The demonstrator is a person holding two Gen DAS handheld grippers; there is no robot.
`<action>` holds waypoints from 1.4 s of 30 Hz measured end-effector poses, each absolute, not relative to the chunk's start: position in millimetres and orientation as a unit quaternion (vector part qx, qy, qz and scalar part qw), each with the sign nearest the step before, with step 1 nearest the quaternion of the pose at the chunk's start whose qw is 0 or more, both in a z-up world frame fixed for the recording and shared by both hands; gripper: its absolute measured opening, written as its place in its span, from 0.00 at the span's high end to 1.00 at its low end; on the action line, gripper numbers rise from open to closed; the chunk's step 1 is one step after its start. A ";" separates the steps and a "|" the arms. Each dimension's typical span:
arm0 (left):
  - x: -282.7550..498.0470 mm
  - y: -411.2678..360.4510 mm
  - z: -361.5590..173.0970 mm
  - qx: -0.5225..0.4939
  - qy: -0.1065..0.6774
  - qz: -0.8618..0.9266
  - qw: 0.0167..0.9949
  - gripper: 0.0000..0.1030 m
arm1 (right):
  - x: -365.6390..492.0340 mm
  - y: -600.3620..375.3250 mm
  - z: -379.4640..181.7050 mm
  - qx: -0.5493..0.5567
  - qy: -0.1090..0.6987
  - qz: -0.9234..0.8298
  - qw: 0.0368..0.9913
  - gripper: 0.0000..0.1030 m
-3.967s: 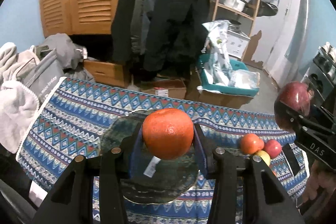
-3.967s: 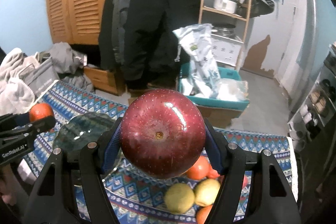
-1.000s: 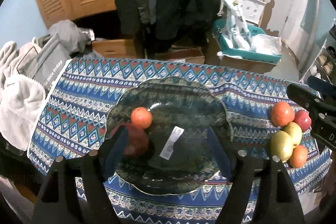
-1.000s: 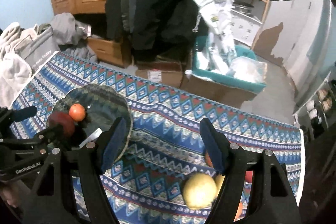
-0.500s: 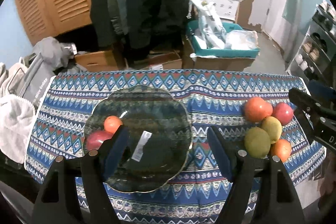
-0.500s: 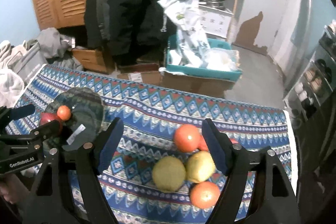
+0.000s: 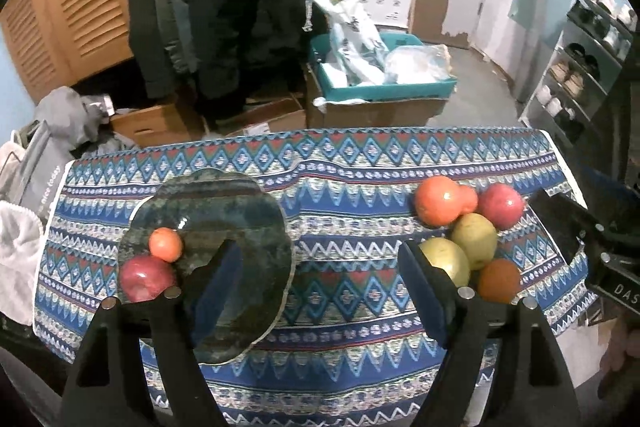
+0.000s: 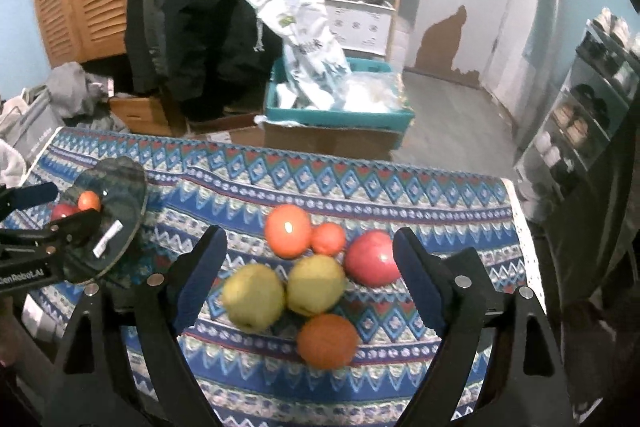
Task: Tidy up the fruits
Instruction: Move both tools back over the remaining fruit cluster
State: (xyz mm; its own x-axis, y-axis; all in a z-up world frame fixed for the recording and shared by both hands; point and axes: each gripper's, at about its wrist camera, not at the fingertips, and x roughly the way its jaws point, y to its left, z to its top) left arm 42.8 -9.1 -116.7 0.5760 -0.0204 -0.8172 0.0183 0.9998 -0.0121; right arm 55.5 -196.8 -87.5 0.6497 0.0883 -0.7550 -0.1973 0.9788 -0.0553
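Observation:
A glass plate [image 7: 240, 211] on the patterned cloth carries a small orange [image 7: 165, 244] and a red apple [image 7: 146, 279]. To the right lies a pile of loose fruit: a large orange [image 8: 287, 230], a small orange [image 8: 328, 238], a red apple [image 8: 372, 264], two yellow-green apples [image 8: 253, 297] and an orange [image 8: 327, 341]. My left gripper [image 7: 320, 267] hovers between plate and pile, jaws opening, nothing in them. My right gripper [image 8: 310, 259] hangs above the pile, jaws opening, its pads touching no fruit. The plate [image 8: 116, 211] shows at the right wrist view's left edge.
The cloth-covered table [image 7: 352, 155] ends just behind the fruit. Beyond it are cardboard boxes, a teal bin [image 7: 384, 91] with plastic bags, and hanging coats. A grey bag and towels [image 7: 16, 239] lie at the left end. A shelf rack [image 8: 592, 99] stands at the right.
The orange and red apple held earlier now lie on the plate. Both grippers have swung right from the plate toward the fruit pile. Both pairs of jaws stand wider.

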 end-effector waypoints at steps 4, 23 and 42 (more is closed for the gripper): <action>42.3 -25.9 -122.1 0.011 0.465 -0.022 0.885 0.21 | 53.1 -209.2 -95.2 -0.064 0.422 0.072 0.901 0.18; 50.1 -70.0 -176.9 0.049 0.518 -0.044 0.853 0.21 | 60.3 -240.6 -183.3 -0.040 0.533 0.067 0.843 0.18; 56.2 -87.3 -205.1 0.064 0.544 -0.058 0.835 0.21 | 69.7 -232.7 -238.8 -0.040 0.599 0.087 0.795 0.21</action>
State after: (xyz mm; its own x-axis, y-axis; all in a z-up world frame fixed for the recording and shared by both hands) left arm 56.2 -87.3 -205.1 0.4010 -0.0272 -0.9157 0.1662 0.9851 0.0436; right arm 69.7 -232.7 -238.8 0.2666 0.0903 -0.9596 -0.1854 0.9818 0.0409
